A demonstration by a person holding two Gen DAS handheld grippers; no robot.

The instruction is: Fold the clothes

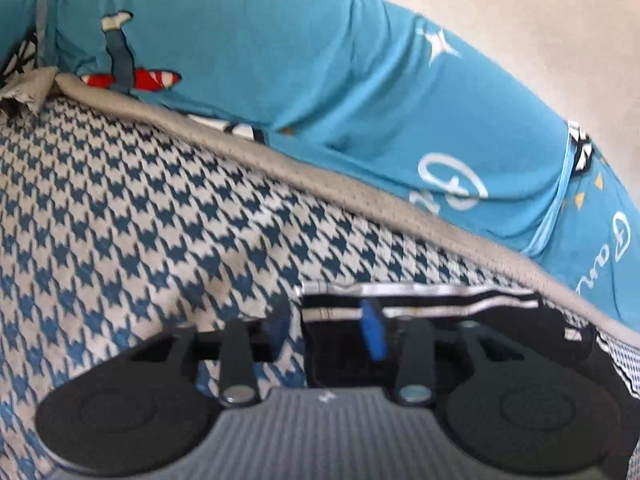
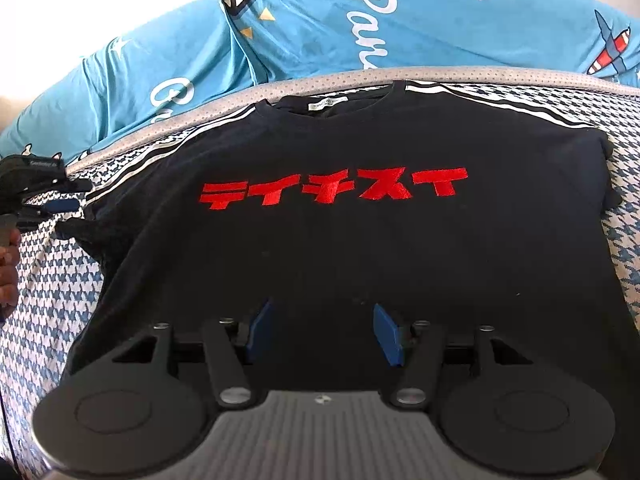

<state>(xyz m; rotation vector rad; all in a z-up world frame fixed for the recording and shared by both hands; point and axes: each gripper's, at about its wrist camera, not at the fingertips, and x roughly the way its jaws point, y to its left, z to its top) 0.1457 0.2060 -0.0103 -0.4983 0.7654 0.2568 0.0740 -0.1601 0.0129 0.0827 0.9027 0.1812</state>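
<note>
Black T-shirt point(image 2: 360, 240): flat, face up on houndstooth bed point(image 2: 48, 300), collar at 12 o'clock. Right gripper point(image 2: 324, 332): jaws spread, empty, over hem. Left gripper point(image 1: 328, 328): jaws parted, nothing pinched, sleeve edge at 3 o'clock; nearer that sleeve.

Both wrist views tilt down, close, sharing the shirt point(image 2: 340, 240), left blurred

The left gripper point(image 1: 328, 330) tilts steeply downward, its blue fingers point(image 1: 374, 330) parted, one either side of the striped edge of the black T-shirt point(image 2: 360, 248), pads not pressing it. Seen from the right wrist, it sits at the shirt's left sleeve, a bare hand point(image 2: 9, 268) behind it. The right gripper point(image 2: 322, 334) hangs over the shirt's lower front, fingers point(image 2: 387, 334) spread apart, gripping nothing.
</note>
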